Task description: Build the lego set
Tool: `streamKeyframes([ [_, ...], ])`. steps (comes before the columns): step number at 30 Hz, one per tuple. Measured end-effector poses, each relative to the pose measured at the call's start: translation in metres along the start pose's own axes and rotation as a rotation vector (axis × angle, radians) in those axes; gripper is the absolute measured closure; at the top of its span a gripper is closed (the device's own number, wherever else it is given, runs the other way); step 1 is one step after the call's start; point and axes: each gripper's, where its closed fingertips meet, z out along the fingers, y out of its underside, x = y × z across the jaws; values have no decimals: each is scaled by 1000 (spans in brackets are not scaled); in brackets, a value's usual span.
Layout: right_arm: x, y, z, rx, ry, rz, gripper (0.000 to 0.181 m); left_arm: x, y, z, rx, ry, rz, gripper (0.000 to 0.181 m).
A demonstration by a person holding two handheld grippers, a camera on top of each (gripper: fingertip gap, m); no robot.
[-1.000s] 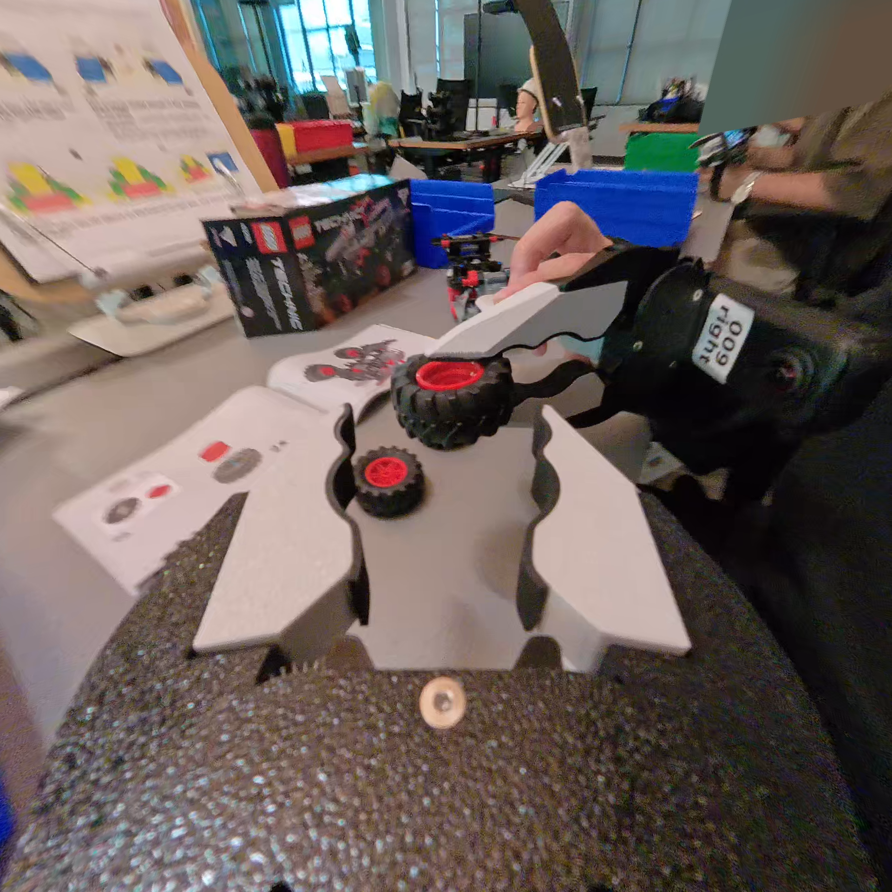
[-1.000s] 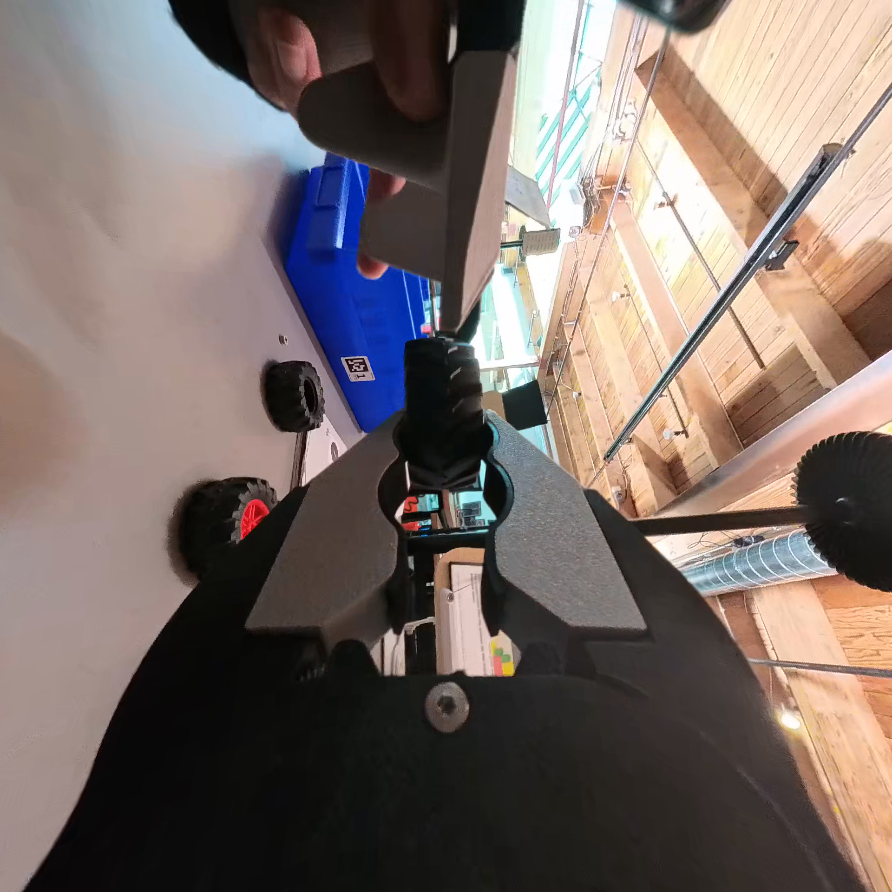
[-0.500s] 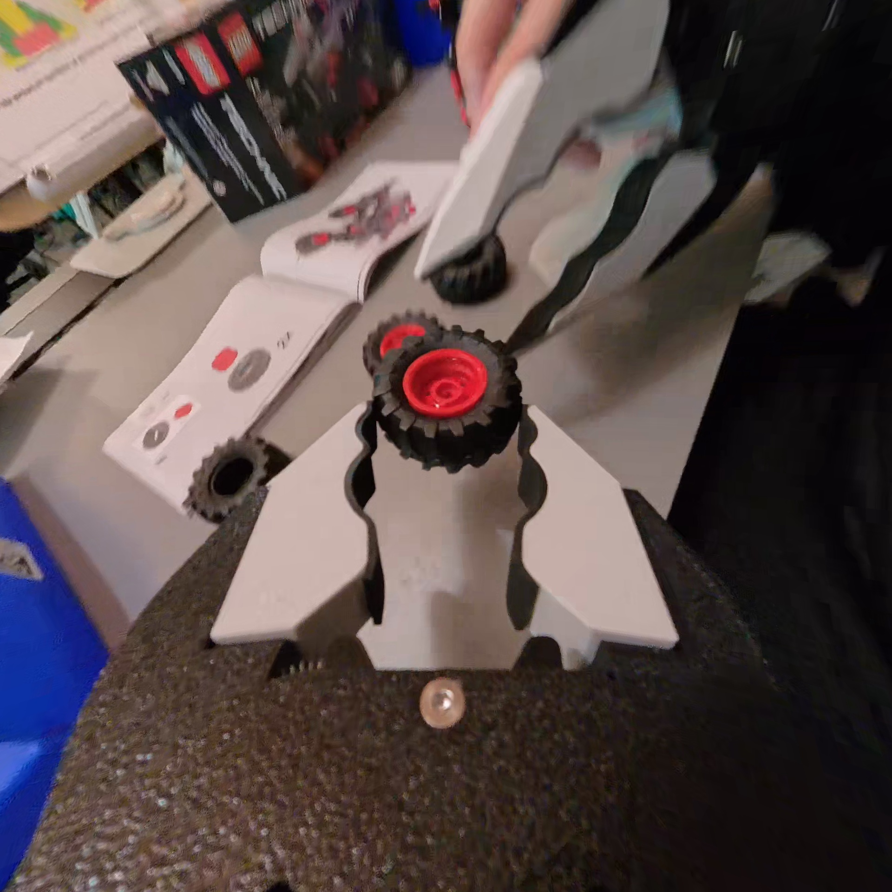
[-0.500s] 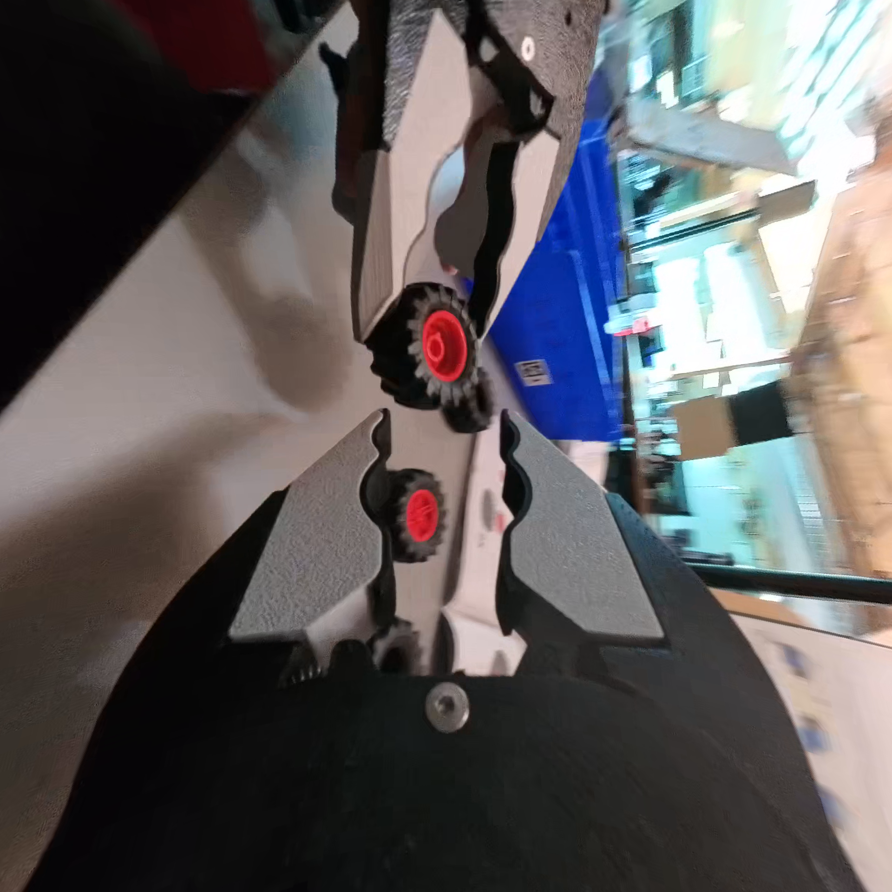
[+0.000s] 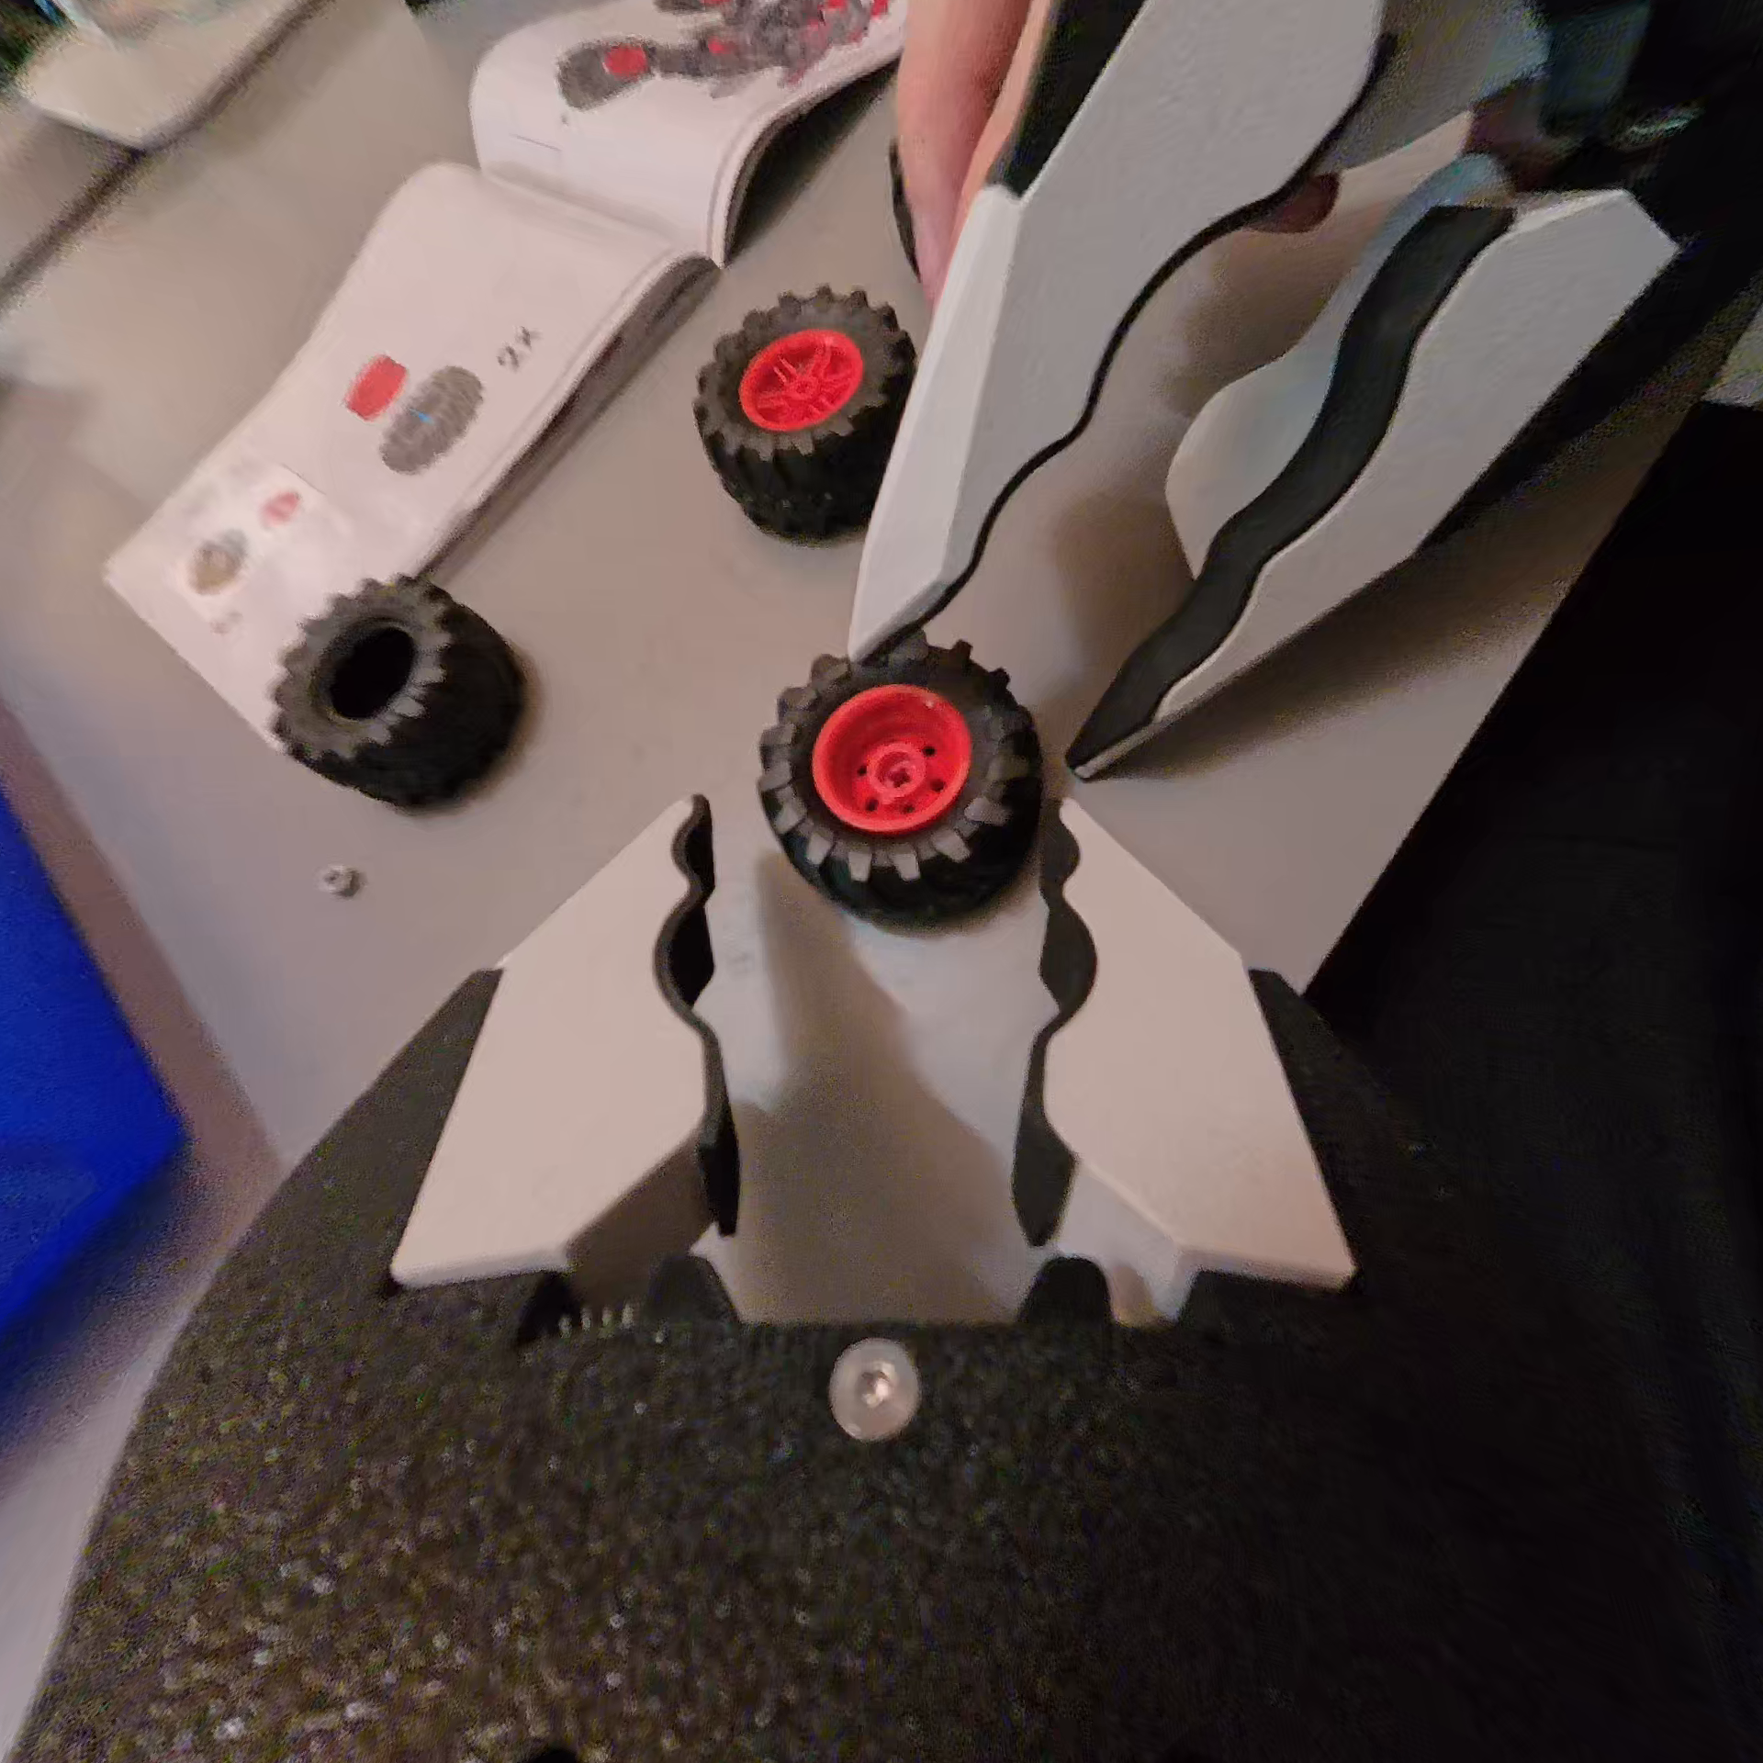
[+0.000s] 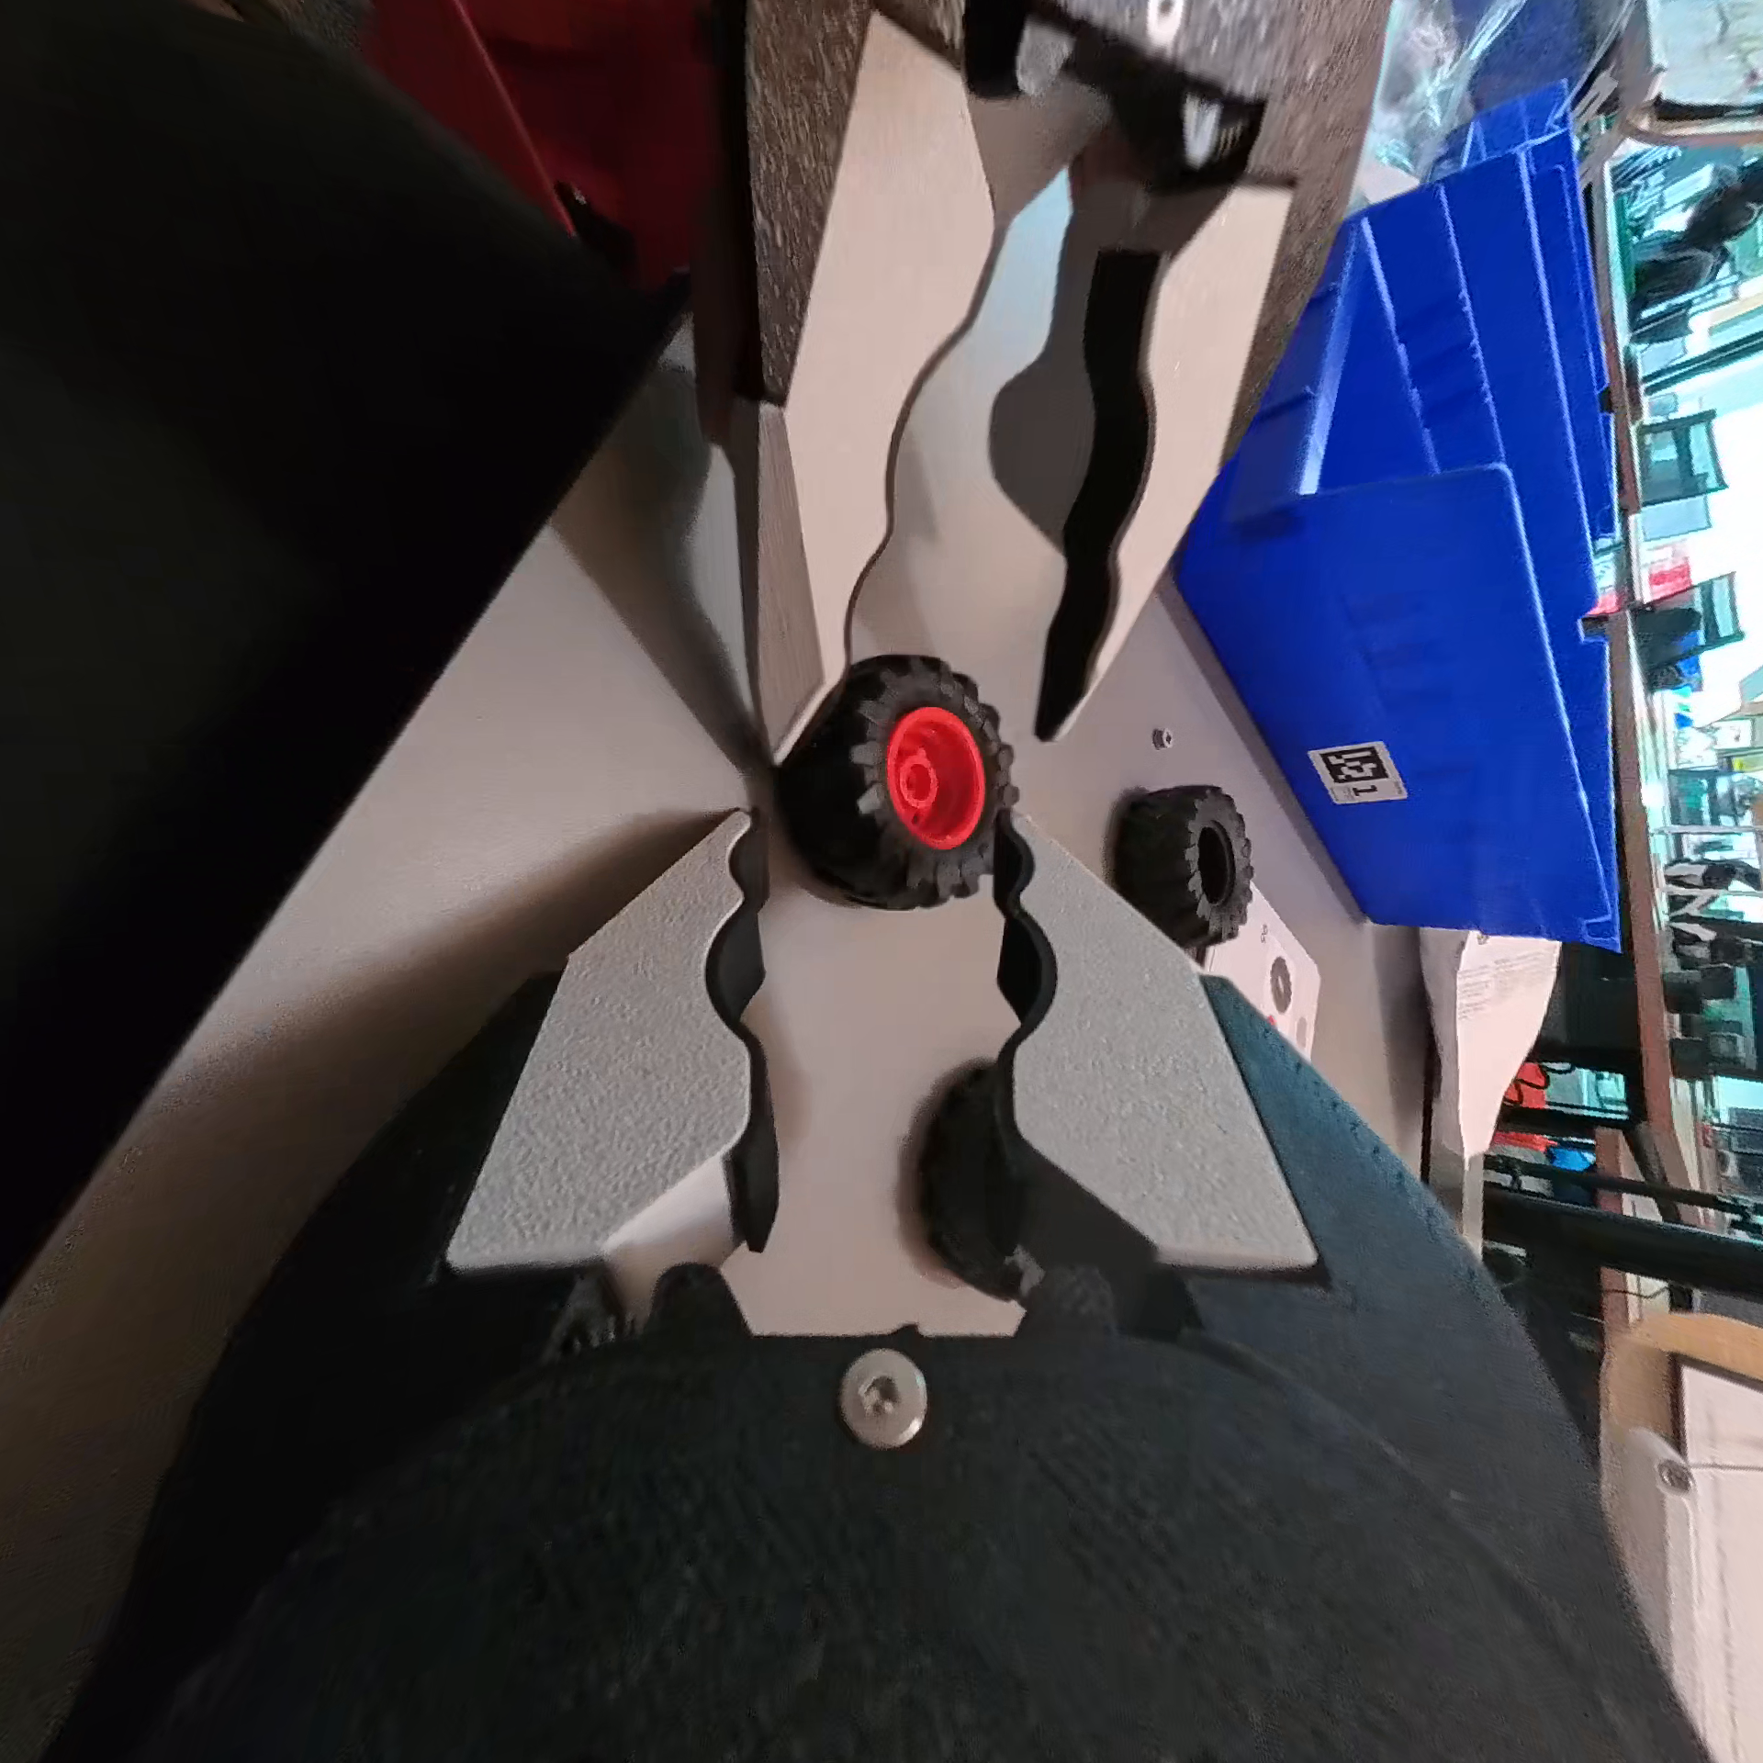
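Note:
A black-tyred wheel with a red hub (image 5: 897,782) lies on the grey table (image 5: 611,763), hub up. My left gripper (image 5: 878,820) is open, with its fingertips either side of the wheel's near edge. My right gripper (image 5: 968,706) reaches in from the upper right, open, with its tips at the wheel's far edge. In the right wrist view the same wheel (image 6: 906,792) sits between my right gripper (image 6: 878,825) and the left gripper (image 6: 906,744) opposite. A second red-hubbed wheel (image 5: 801,410) and an empty black tyre (image 5: 396,687) lie further back.
An open instruction booklet (image 5: 429,382) lies behind the tyres. A blue bin (image 5: 57,1097) stands at the left, also in the right wrist view (image 6: 1431,668). A small screw (image 5: 342,880) lies on the table. The table edge (image 5: 1355,916) runs close on the right. My two grippers' fingertips are within a few centimetres of each other.
The right gripper held the wheel one second ago, then the left gripper held it. Now the wheel lies on the table and both grippers are open around it.

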Motion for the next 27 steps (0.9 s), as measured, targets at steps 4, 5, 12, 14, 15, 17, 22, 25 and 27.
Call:
streamKeyframes([
  [4,2,3,3,24,-14,15,139,2,-8,-16,78,-7,303,118],
  [5,2,4,3,20,-29,16,144,2,-6,-18,69,-14,394,118],
  [12,6,2,-2,113,-77,197,163,-7,-3,-8,-29,-90,855,129],
  [14,7,3,-3,118,-84,227,163,-3,-3,-2,-34,-92,942,141],
  [15,8,4,-4,110,-75,224,163,-3,-3,1,-43,-99,979,149],
  [17,10,8,-4,80,-49,198,162,-5,-4,4,-47,-123,1002,156],
  [22,5,1,3,36,3,90,140,-4,-5,5,-51,-106,867,156],
  [25,9,9,8,-39,70,-13,154,-1,-4,5,-80,-40,666,157],
  [27,9,9,8,-35,52,28,154,1,-4,5,-94,45,506,159],
])
